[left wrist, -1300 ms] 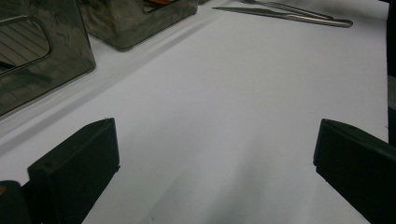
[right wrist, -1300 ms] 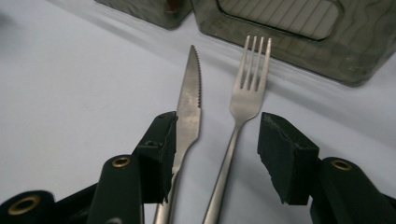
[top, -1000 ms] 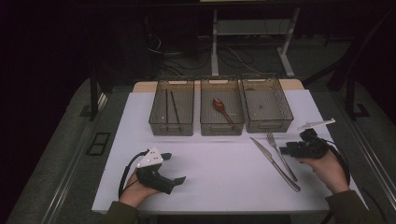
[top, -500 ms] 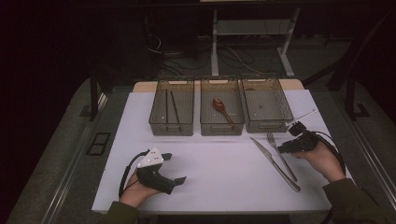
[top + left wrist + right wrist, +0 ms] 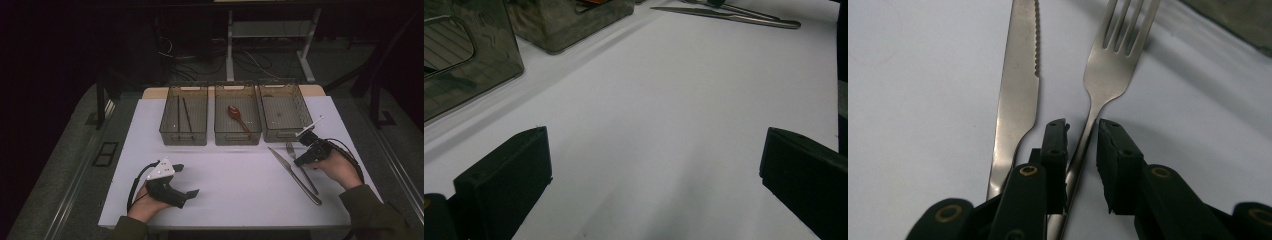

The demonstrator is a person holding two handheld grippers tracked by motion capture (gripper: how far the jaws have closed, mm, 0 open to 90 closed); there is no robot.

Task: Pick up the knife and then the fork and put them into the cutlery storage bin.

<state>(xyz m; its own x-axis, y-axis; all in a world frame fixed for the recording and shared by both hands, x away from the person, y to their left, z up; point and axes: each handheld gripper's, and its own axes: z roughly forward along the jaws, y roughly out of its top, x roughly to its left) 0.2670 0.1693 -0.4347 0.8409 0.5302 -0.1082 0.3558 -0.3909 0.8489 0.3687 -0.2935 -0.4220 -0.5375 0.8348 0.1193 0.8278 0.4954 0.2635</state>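
A steel fork (image 5: 1113, 65) and a serrated knife (image 5: 1018, 90) lie side by side on the white mat. My right gripper (image 5: 1083, 125) is low over them, its jaws a narrow gap apart on either side of the fork's handle; a sliver of space shows beside the right jaw. From above, the fork (image 5: 306, 176) and knife (image 5: 295, 177) lie at the right, with the right gripper (image 5: 301, 160) at the fork's neck. My left gripper (image 5: 186, 180) rests at the front left, wide open over bare mat (image 5: 654, 125).
Three clear bins stand in a row at the back: the left bin (image 5: 182, 136) holds two dark sticks (image 5: 183, 112), the middle bin (image 5: 237, 135) a red spoon (image 5: 237, 115), and the right bin (image 5: 282, 134) looks empty. The mat's front edge is close to both hands.
My right gripper has travelled left from the mat's right edge and come down over the fork's handle. The left gripper has stayed put.
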